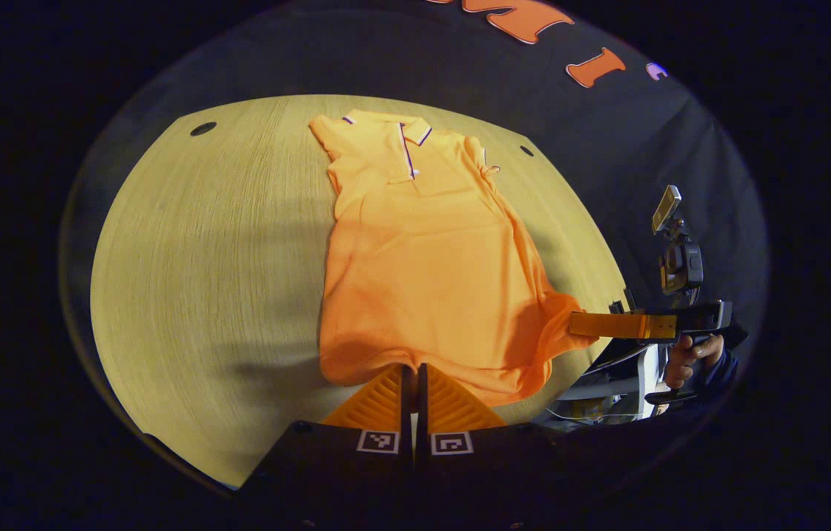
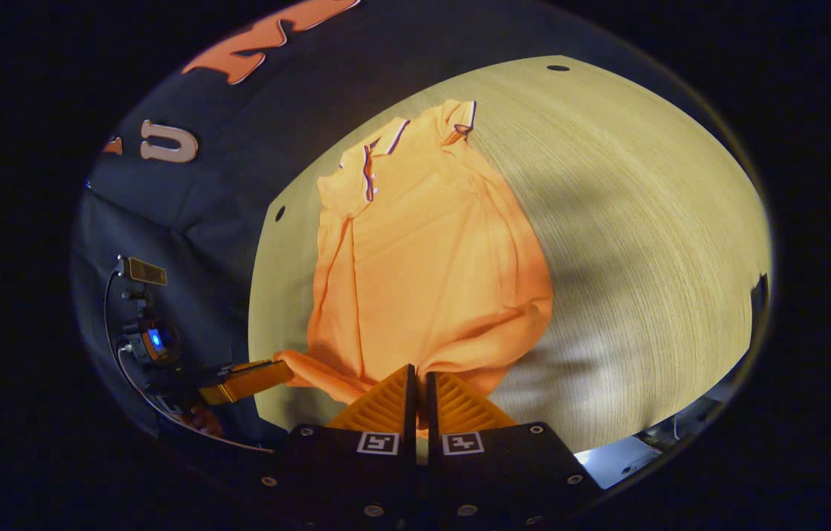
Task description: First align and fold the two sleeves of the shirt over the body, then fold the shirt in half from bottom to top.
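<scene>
An orange polo shirt lies on the wooden table, collar at the far end, both sleeves folded in over the body. My left gripper is shut on the near hem, which bunches up between its fingers. In the left gripper view my right gripper pinches the hem's other corner, slightly raised off the table. In the right gripper view the shirt runs away from my right gripper, shut on the hem. The left gripper holds the hem corner at the left.
A hand holds the right gripper beyond the table's right edge. Small dark holes sit near the table's far corners. Bare tabletop spreads on both sides of the shirt. The booth's black cloth stands behind.
</scene>
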`<state>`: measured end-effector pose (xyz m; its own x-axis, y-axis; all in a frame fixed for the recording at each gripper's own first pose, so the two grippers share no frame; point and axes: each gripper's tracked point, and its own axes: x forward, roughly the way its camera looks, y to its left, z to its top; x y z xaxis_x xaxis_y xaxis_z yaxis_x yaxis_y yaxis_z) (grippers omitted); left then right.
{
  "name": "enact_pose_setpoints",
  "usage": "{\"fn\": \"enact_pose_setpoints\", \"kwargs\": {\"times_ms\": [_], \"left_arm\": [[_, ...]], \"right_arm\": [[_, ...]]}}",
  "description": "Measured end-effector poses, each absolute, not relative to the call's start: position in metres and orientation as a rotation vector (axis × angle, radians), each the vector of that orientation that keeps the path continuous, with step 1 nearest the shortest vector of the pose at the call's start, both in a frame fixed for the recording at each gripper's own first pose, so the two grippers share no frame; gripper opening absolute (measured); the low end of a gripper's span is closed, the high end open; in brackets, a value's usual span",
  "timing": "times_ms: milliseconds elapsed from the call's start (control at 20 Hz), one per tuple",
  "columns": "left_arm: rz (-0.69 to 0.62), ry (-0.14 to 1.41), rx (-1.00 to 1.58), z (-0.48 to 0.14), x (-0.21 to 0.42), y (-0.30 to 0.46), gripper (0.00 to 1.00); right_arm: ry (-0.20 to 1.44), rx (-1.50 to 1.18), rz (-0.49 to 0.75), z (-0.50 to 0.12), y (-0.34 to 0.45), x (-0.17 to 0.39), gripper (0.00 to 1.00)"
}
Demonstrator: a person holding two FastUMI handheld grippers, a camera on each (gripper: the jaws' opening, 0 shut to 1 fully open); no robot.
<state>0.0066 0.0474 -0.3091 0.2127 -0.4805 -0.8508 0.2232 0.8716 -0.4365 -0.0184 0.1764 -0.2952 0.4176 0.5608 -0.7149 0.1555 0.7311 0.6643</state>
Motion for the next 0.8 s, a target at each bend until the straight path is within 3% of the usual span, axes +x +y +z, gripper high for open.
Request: {"fn": "enact_pose_setpoints", "kwargs": {"times_ms": [350,800], "left_arm": [[-0.561,1.156,-0.233,-0.277,0.079,0.052,0.01],[-0.395,1.035,-0.247,-0.265,0.182,0.048,0.01]], "right_arm": [[0.997,0.779,0.238,-0.253,0.162,0.039,0.07],[0.903,0.786,0.336,-0.233,0.131,0.149,0.07]]}}
